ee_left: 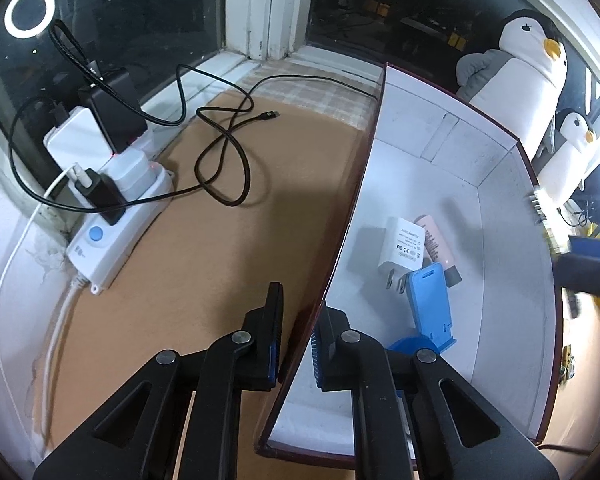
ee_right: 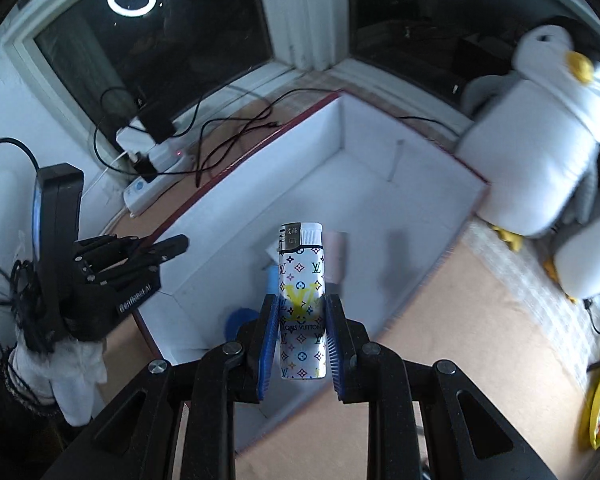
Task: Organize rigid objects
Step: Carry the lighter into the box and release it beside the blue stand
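The right tongs (ee_right: 302,334) clamp a white monogram-printed lighter (ee_right: 302,300) upright above the near end of the white-lined, maroon-edged cardboard box (ee_right: 380,184). The left tongs (ee_left: 296,334) straddle that box's left wall, parted, pads not quite touching it. Inside lie a blue plastic phone stand (ee_left: 430,306), a white plug adapter (ee_left: 402,246) and a pink tube (ee_left: 436,244), touching. Beyond, on the brown worktop (ee_left: 204,248), a black cable (ee_left: 228,152) coils beside a white power strip (ee_left: 116,224) at the left edge.

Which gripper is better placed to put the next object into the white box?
The right gripper. It already holds the patterned lighter above the white box. The left gripper carries no object; its fingers straddle the box's wall, seemingly steadying it.
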A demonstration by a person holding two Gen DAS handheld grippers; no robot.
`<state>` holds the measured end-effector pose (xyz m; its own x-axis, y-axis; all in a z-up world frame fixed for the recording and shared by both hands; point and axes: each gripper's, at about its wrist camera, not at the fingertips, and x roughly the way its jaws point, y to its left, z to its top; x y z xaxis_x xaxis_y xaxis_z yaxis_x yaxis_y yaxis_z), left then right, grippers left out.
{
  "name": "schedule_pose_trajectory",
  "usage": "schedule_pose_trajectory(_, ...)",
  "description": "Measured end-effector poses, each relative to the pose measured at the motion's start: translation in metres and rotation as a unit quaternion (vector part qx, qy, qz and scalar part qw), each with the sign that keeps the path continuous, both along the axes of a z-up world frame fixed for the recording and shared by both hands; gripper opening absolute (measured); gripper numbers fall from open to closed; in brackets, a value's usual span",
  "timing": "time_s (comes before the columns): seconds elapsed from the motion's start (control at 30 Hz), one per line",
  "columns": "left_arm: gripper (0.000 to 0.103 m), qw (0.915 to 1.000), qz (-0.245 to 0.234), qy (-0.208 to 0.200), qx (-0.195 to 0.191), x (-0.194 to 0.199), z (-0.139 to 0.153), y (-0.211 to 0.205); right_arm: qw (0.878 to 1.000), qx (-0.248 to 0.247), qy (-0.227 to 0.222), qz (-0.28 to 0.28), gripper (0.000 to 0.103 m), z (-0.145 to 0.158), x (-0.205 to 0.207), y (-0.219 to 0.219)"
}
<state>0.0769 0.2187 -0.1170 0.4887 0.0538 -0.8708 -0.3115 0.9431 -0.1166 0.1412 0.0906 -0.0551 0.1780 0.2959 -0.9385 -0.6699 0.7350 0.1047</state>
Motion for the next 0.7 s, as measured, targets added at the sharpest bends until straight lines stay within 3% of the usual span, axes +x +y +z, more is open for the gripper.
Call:
schedule_pose_trajectory(0.37,0.011,0.9999,-0.005,-0.007,-0.010,-0.001,-0.003,0.004,0.998,-0.047,0.044,0.014,0.021,-0.057,0.002,0.046)
schedule_pose_trajectory(0.7,0.011,0.9999,-0.004,-0.010,-0.011,0.000,-0.004,0.004,0.996,-0.069,0.057,0.013,0.021,-0.078,0.007,0.053)
